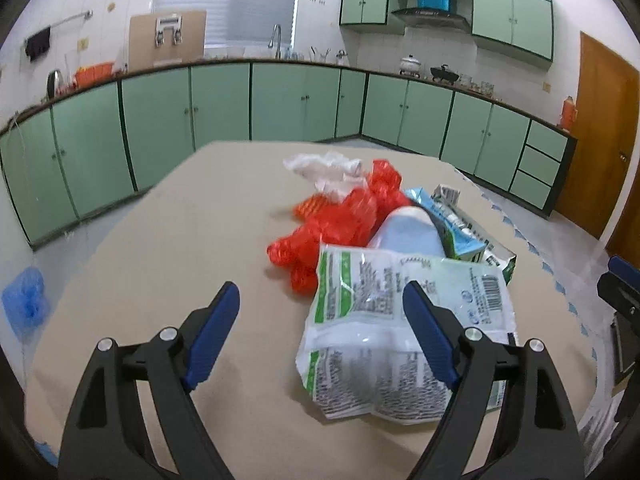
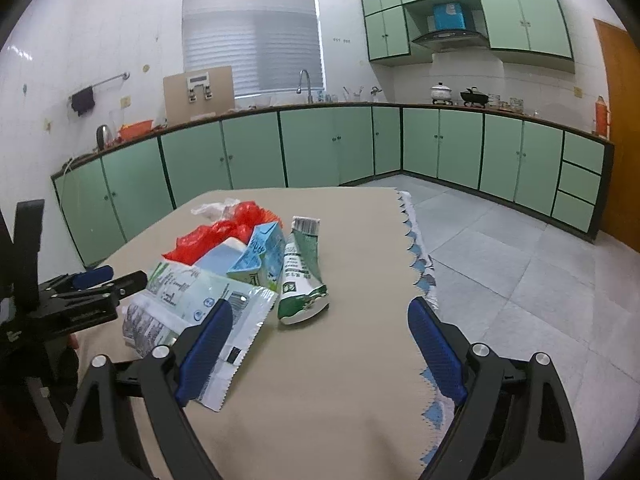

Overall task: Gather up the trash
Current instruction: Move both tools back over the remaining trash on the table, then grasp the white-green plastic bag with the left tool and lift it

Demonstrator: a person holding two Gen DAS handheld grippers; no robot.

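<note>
A heap of trash lies on the beige-covered table. It holds a printed white-and-green plastic bag, a crumpled red bag, white crumpled plastic and a blue carton. My left gripper hovers open just short of the printed bag, its right finger over the bag's edge, pressing on nothing. My right gripper stands open near the table's right side, in front of a flattened green-and-white carton and the blue carton, holding nothing. The left gripper shows at the left edge there.
The tablecloth's scalloped edge hangs over the right side, with grey tiled floor beyond it. Green cabinets line the far walls. A blue bag lies on the floor at the left. A wooden door stands at the right.
</note>
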